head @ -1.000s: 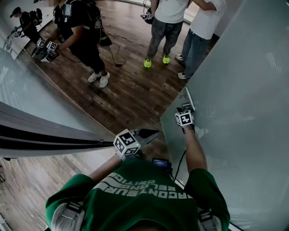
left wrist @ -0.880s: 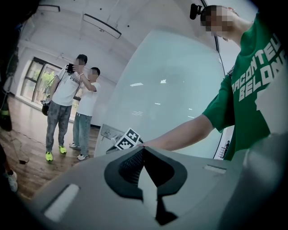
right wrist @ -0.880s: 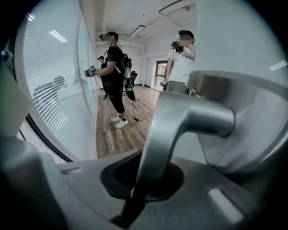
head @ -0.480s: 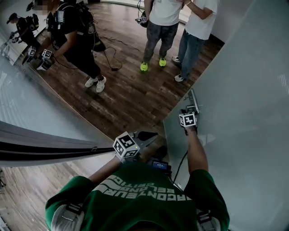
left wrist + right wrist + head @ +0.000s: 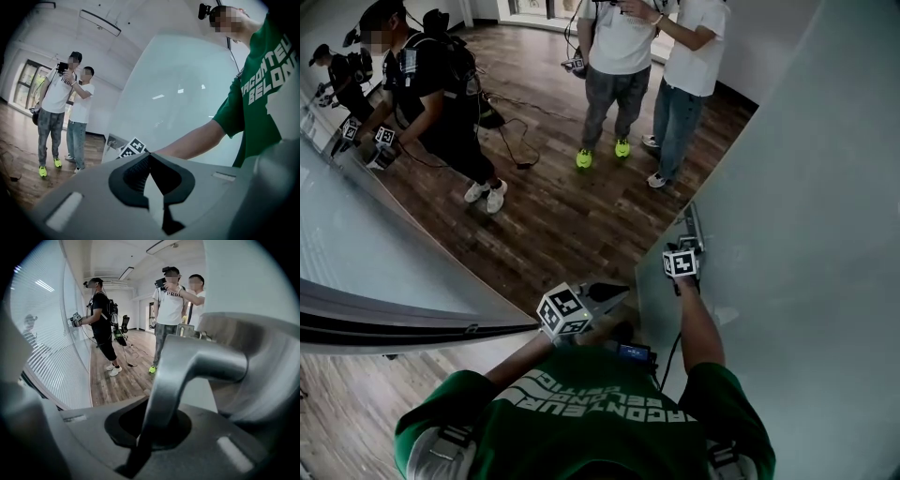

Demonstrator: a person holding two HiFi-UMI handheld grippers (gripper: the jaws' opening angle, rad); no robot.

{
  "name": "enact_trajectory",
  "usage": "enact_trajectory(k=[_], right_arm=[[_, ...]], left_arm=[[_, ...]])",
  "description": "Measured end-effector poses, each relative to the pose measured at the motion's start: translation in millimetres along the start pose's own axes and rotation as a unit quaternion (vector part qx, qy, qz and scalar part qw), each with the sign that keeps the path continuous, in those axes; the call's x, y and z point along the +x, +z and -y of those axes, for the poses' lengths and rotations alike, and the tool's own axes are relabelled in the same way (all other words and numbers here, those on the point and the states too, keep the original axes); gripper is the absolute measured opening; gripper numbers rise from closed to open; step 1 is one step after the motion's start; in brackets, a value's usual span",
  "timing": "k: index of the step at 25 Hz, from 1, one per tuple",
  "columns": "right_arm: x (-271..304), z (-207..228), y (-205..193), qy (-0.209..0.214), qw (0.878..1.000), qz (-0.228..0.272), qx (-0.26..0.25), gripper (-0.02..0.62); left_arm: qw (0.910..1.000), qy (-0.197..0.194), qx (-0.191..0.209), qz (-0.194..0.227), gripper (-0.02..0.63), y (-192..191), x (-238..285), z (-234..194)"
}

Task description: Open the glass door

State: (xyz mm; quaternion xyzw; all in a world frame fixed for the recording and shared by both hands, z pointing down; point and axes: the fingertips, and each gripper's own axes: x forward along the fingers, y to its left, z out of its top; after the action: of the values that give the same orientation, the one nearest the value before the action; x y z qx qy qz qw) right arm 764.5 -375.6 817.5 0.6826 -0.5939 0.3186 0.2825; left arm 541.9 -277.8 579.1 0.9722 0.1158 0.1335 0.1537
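Note:
The frosted glass door (image 5: 806, 234) fills the right of the head view, and its metal lever handle (image 5: 693, 228) sits near its free edge. My right gripper (image 5: 687, 247) is shut on that handle. In the right gripper view the handle (image 5: 197, 362) curves down between the jaws of the right gripper (image 5: 150, 427). My left gripper (image 5: 619, 292) hangs in front of my chest, left of the door's edge, touching nothing. In the left gripper view the left gripper (image 5: 152, 187) is shut and holds nothing, and the door (image 5: 178, 93) stands beyond it.
A glass wall with blinds (image 5: 356, 253) and a dark rail (image 5: 394, 323) run along the left. A person in black (image 5: 431, 94) works at that wall with grippers. Two people (image 5: 614, 66) stand on the wood floor (image 5: 562, 216) beyond the door, and cables (image 5: 511, 131) lie near them.
My right gripper has moved with the handle and the door's edge, still shut on it. The left gripper has drifted along with my body. More of the room beyond shows.

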Motion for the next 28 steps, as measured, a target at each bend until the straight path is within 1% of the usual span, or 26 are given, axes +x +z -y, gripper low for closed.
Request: enact_trajectory(k=[3, 7, 10, 15, 18, 24, 28], right_arm=[[-6, 19, 0, -0.008, 1.000, -0.001, 0.009, -0.008], [6, 34, -9, -0.019, 1.000, 0.000, 0.021, -0.008], [8, 43, -10, -0.027, 0.999, -0.001, 0.029, -0.008], [-7, 79, -9, -0.040, 0.998, -0.005, 0.041, -0.008], [-12, 97, -16, -0.049, 0.998, -0.006, 0.049, -0.008], [-25, 121, -18, -0.069, 0.995, -0.006, 0.066, -0.008], [-29, 146, -23, -0.080, 0.994, -0.007, 0.077, -0.008]], left_arm=[[1.0000, -0.003, 0.002, 0.002, 0.015, 8, 18, 4], [1.0000, -0.007, 0.000, -0.001, 0.015, -6, 34, -3], [0.9999, -0.012, -0.001, -0.003, 0.015, -8, 42, -7], [0.9999, -0.015, -0.002, -0.002, 0.015, 9, 73, -4], [0.9998, -0.018, -0.001, -0.003, 0.015, 12, 92, 0], [0.9995, -0.032, 0.001, -0.007, 0.015, 21, 110, 4], [0.9992, -0.039, 0.001, -0.011, 0.015, 25, 131, 7]])
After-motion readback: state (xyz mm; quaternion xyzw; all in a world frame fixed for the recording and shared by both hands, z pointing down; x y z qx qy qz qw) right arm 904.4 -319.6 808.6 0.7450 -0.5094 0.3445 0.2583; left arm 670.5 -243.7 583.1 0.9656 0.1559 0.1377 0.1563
